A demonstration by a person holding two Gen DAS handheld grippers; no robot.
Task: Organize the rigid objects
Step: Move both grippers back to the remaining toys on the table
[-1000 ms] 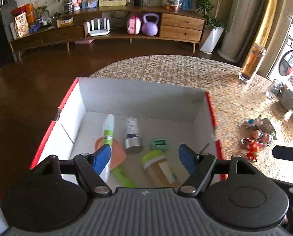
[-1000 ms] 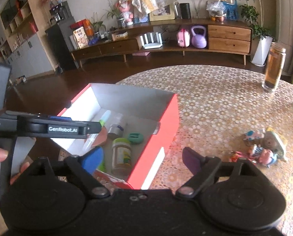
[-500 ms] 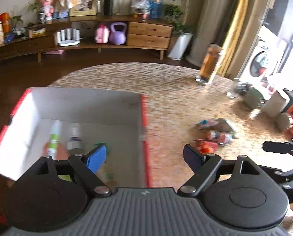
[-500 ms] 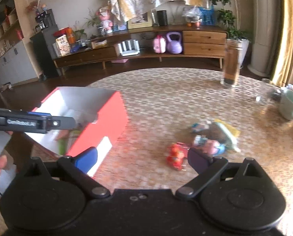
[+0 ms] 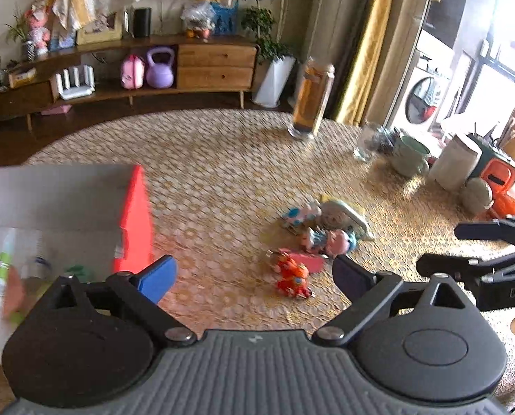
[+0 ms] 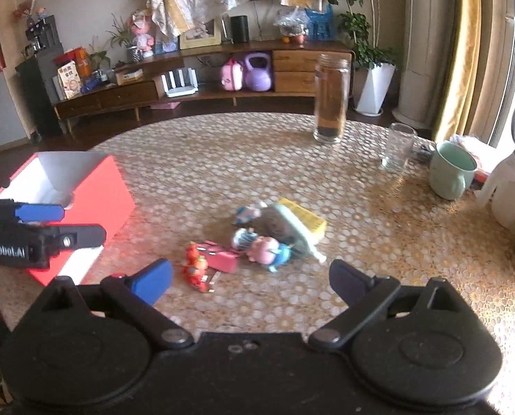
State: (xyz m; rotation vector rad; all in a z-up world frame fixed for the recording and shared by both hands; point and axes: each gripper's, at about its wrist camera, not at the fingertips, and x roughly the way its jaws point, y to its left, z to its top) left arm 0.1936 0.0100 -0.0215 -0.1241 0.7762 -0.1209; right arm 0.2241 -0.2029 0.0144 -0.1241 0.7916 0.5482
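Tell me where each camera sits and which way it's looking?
Left wrist: on the left tool, whose jaws are opening, aimed down at the table; red box left, right tool at right edge.
Right wrist: on the right tool, open, facing the toys; left tool at left.
Both share the red toy, the tall jar and the green mug.

Red box (image 6: 95,193), mint mug (image 6: 452,171), gold-dotted tablecloth (image 6: 257,159).

The box (image 5: 133,214) runs off the left edge in the left wrist view, and its contents (image 5: 1,276) are smeared by blur, too vague to name. The toys (image 6: 257,242) lie in a heap, partly hiding one another. The right gripper's body is cut off at that view's right edge.
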